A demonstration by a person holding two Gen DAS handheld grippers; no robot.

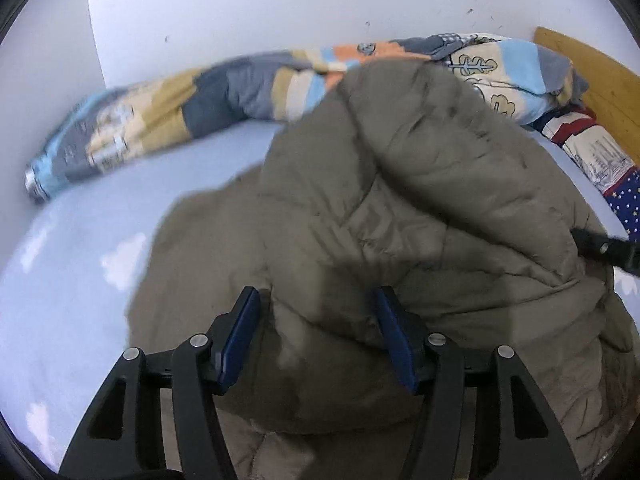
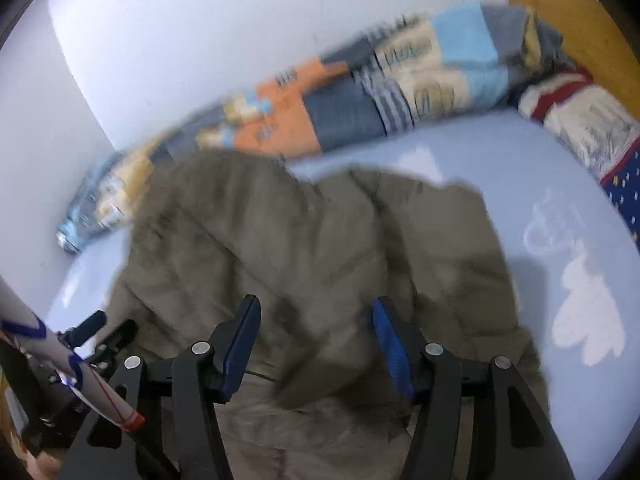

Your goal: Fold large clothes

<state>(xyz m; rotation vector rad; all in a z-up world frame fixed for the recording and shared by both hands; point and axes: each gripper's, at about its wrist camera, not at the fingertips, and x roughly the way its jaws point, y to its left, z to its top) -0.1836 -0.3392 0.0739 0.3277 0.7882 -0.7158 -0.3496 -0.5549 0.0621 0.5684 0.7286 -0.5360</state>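
A large olive-brown quilted puffer jacket (image 1: 400,208) lies heaped on a pale blue bed sheet printed with white clouds (image 1: 72,280), its padded panels bunched into thick rolls and deep creases, with one bulky fold rising toward the far side of the bed. In the right wrist view the same jacket (image 2: 304,248) spreads flatter, its far edge ragged against the sheet (image 2: 560,184), though motion blur softens the stitching. Behind it, along the white wall (image 1: 240,8), runs a rolled patchwork blanket in blue, grey, tan and orange (image 1: 192,104), and a pillow with red, white and starred navy fabric (image 1: 600,160) sits by a yellow wooden headboard (image 1: 592,80). The left gripper (image 1: 316,304) reaches low over the near part of the jacket, its blue-padded fingers spread wide with fabric bulging up between them but not pinched. The right gripper (image 2: 316,316) is likewise held low above the jacket with its fingers parted and nothing clamped. At the left edge of the right wrist view, the left gripper's black body (image 2: 80,344) shows beside a white sleeve with blue and red markings (image 2: 60,364).
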